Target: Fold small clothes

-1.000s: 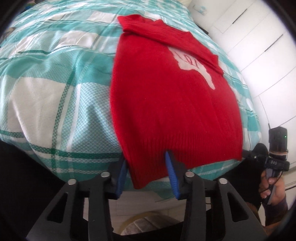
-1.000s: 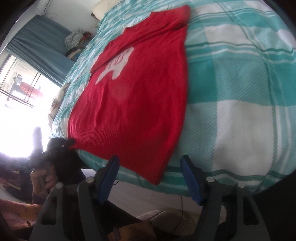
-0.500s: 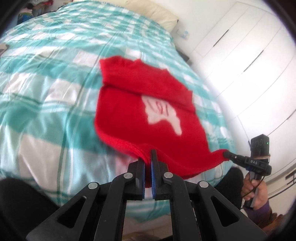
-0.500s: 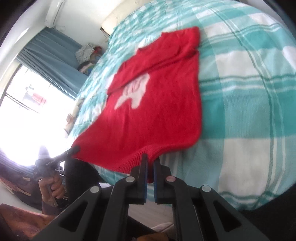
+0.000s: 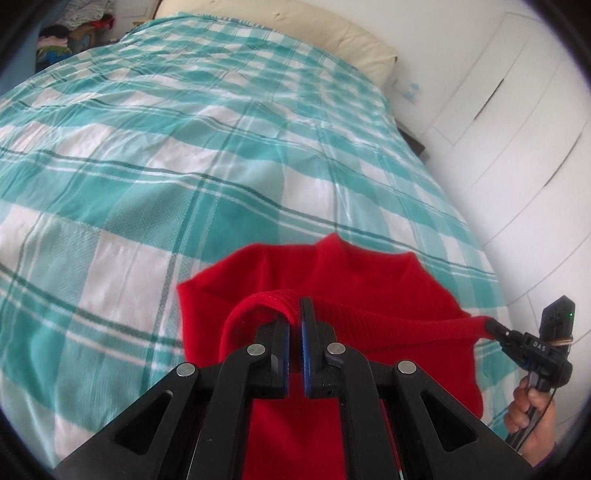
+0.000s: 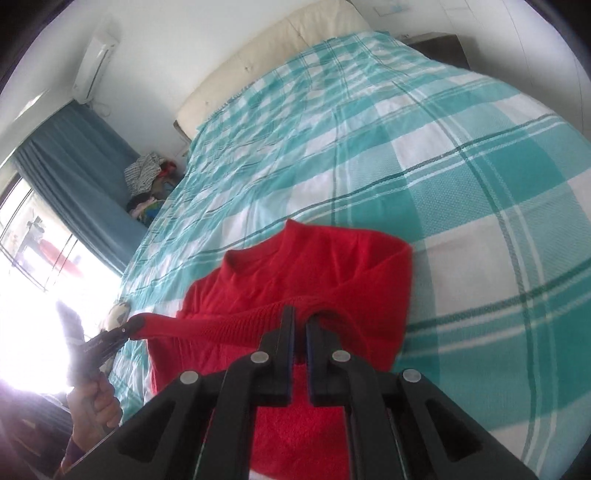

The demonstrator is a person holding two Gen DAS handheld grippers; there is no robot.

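**Both grippers clamped on the hem of the red sweater**

Left wrist view: The left gripper [image 5: 295, 325] is clenched on the ribbed hem of the red sweater [image 5: 369, 280]. The blue-lined fingers [image 5: 307, 332] stand almost together, with only the knit fabric pinched between them. The hem is raised off the bed [image 5: 147, 184] and stretches taut to the right, where the right gripper [image 5: 495, 326] clamps its other corner. The hand [image 5: 532, 417] holding that tool shows at the lower right edge. The sweater lies on the near part of the teal-and-white checked bedspread, its lower half doubled over toward the collar. A cream pillow [image 5: 295, 33] lies at the head of the bed, and white cupboard doors [image 5: 517, 122] stand along the right side.

Right wrist view: The right gripper [image 6: 300, 325] is likewise clenched on the sweater's hem, fabric bunched between its fingertips [image 6: 288, 328]. The hem runs left to the left gripper [image 6: 127, 326], which grips the opposite corner; the hand [image 6: 96, 402] holding it is partly washed out by window glare. The sweater's collar faces away from the camera. A blue curtain [image 6: 74, 177] hangs at the left, with a wall-mounted air conditioner [image 6: 96, 59] above it.
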